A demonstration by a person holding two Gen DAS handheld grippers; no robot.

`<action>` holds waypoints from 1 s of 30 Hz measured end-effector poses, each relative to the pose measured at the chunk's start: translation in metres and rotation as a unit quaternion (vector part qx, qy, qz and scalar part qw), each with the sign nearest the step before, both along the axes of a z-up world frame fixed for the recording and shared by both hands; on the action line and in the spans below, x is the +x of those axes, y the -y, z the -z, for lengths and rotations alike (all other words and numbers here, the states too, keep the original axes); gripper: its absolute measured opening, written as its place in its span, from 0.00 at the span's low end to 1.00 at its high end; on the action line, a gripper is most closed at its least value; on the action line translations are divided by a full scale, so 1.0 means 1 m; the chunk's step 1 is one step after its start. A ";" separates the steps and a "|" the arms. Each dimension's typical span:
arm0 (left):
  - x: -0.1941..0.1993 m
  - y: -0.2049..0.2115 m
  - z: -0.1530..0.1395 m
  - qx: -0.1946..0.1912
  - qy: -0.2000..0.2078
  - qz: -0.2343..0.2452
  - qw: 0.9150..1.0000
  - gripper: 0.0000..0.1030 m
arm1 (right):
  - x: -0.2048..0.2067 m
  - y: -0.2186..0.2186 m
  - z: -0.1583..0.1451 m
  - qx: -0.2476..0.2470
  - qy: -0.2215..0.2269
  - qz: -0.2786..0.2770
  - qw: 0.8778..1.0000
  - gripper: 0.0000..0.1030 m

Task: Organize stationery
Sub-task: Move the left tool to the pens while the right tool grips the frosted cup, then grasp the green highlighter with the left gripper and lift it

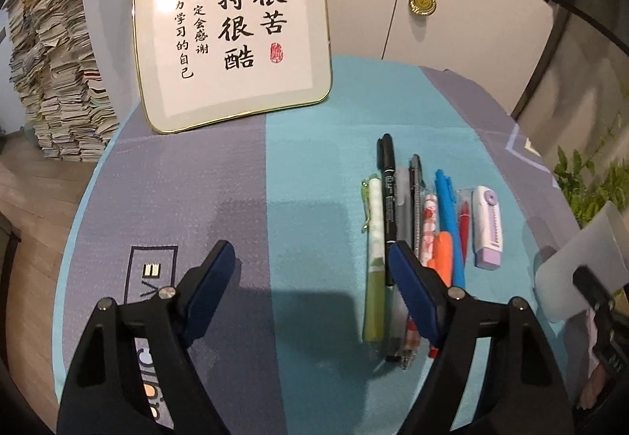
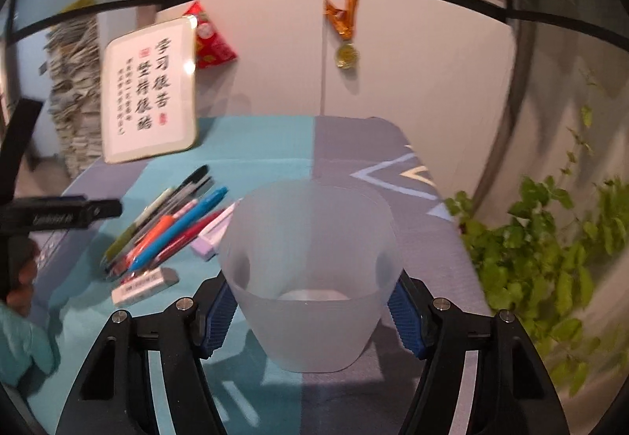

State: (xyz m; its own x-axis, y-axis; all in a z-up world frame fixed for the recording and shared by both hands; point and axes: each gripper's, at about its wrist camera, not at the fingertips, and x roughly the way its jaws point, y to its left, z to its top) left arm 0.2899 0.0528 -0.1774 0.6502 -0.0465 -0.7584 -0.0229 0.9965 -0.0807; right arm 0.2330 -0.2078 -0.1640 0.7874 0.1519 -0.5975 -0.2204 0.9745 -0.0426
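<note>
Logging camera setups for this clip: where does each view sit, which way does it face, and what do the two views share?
Left wrist: on the left hand-held gripper, jaws open over bare cloth, looking down at the row of pens and calligraphy plaque.
Right wrist: on the right hand-held gripper, shut on a frosted cup; a hand and teal sleeve at left.
Shared: pens, plaque, medal, tablecloth, cup.

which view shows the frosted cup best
The right wrist view: the frosted cup fills the centre, clamped between the right hand-held gripper pads, rim and base visible. The left wrist view catches only a cropped part at its right edge.
</note>
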 end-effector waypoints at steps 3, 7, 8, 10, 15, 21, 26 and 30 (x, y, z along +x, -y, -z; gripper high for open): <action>-0.003 0.005 -0.001 0.011 0.004 0.002 1.000 0.77 | 0.000 0.003 0.007 0.014 -0.016 -0.030 0.999 0.70; -0.001 0.011 -0.004 0.022 0.010 0.011 1.000 0.77 | 0.004 0.009 0.015 0.025 -0.040 -0.050 0.998 0.71; -0.001 0.012 -0.005 0.023 0.011 0.014 1.000 0.77 | 0.005 0.009 0.018 0.027 -0.054 -0.055 0.997 0.71; 0.007 0.015 -0.005 0.024 0.010 0.023 0.999 0.77 | 0.005 0.013 0.018 0.035 -0.053 -0.048 0.997 0.71; 0.036 0.019 0.002 0.035 -0.014 0.026 0.999 0.60 | 0.007 0.011 0.020 0.027 -0.054 -0.038 0.997 0.68; 0.049 0.020 0.015 0.020 -0.045 0.027 0.998 0.54 | 0.005 0.017 0.021 0.039 -0.056 -0.033 0.997 0.68; 0.053 0.024 0.020 0.040 -0.041 0.027 0.998 0.45 | 0.006 0.015 0.020 0.031 -0.054 -0.032 0.998 0.68; 0.046 0.020 0.018 0.018 -0.058 0.029 0.998 0.10 | 0.006 0.016 0.020 0.036 -0.054 -0.027 0.998 0.68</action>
